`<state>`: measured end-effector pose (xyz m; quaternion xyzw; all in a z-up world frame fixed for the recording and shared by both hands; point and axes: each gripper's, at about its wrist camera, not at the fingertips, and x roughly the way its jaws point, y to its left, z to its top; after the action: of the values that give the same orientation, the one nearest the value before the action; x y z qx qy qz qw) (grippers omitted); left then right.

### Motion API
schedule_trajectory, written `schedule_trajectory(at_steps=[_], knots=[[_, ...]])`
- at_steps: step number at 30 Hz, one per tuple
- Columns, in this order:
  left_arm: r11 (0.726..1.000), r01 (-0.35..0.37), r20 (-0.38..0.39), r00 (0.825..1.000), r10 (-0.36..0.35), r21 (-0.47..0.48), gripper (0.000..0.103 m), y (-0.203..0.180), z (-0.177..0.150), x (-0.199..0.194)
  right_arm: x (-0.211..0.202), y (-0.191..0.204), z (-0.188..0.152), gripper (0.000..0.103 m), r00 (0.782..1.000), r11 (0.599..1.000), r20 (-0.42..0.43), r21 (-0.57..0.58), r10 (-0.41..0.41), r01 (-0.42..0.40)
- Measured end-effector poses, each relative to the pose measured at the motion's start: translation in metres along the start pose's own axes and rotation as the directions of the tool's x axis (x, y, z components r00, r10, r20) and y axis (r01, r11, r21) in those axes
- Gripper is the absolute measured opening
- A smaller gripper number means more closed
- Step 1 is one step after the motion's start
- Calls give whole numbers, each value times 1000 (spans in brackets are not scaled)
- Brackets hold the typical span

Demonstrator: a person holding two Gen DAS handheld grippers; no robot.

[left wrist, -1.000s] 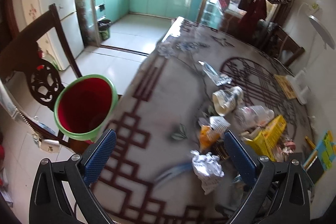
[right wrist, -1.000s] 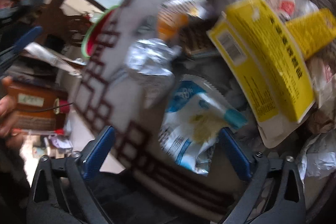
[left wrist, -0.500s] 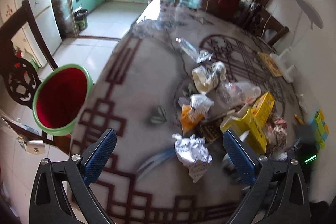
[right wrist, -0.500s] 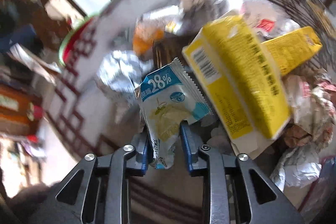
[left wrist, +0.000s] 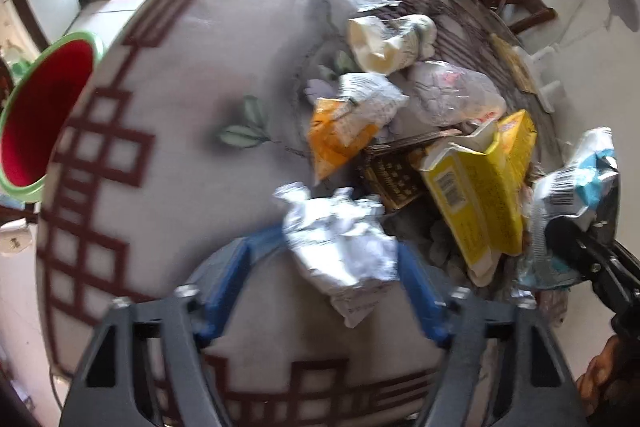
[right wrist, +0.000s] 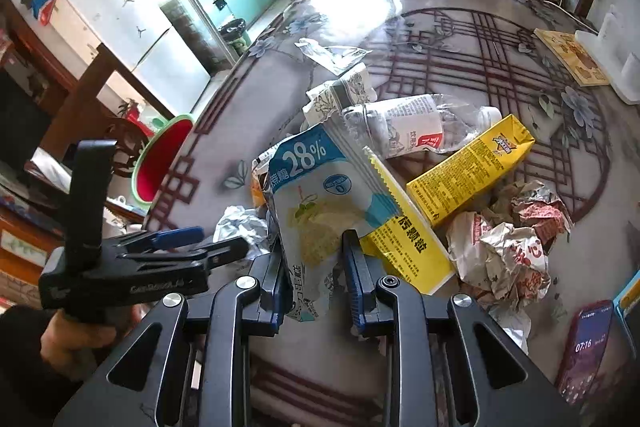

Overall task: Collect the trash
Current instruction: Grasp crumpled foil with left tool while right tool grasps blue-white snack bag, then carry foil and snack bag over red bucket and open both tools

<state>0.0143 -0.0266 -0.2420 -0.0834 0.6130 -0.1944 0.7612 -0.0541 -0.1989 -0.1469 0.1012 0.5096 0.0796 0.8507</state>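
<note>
Your right claw [right wrist: 314, 247] is clamped on the blue-and-white snack wrapper [right wrist: 320, 187], lifted off the counter [right wrist: 460, 47] above the yellow cartons. Your left claw [left wrist: 324, 263] has just been closing, its fingers either side of the crumpled foil wrapper [left wrist: 340, 243], not yet pressing. The red bin [left wrist: 40, 115] sits far left.

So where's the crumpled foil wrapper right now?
In the left wrist view, the crumpled foil wrapper lies on the table between the left gripper's jaws, beside the yellow carton.
</note>
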Motion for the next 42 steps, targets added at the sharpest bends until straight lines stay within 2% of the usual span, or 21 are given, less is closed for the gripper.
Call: schedule_trajectory(at_steps=[1,4,7,11,18,23,26,32,42], knots=[[1000,18,2,1000,-18,12,50,-2,1,-1,3,2,2,24,1000,1000,0,-4,-3,3],[998,-8,6,1000,8,64,48,-7,1,-6,-1,5,6,24,1000,1000,11,-6,-2,2],[999,14,16,1000,-14,44,47,3,7,-19,-3,15,12,24,999,1000,34,-18,4,-4],[1000,14,87,996,-16,23,47,22,21,-52,-2,37,26,24,998,999,54,-40,19,-17],[998,-26,223,974,38,-57,47,89,49,-115,15,85,56,24,996,993,63,-104,66,-59],[987,-90,281,952,125,-135,47,155,63,-144,38,129,76,24,994,983,44,-161,102,-93],[973,-136,292,938,188,-189,47,193,67,-156,53,157,87,25,993,973,26,-203,119,-111],[952,-178,302,920,251,-249,47,252,72,-167,88,200,107,26,988,956,-27,-250,155,-156],[928,-220,256,919,300,-300,48,309,95,-155,141,258,127,28,976,931,-118,-298,184,-212]])
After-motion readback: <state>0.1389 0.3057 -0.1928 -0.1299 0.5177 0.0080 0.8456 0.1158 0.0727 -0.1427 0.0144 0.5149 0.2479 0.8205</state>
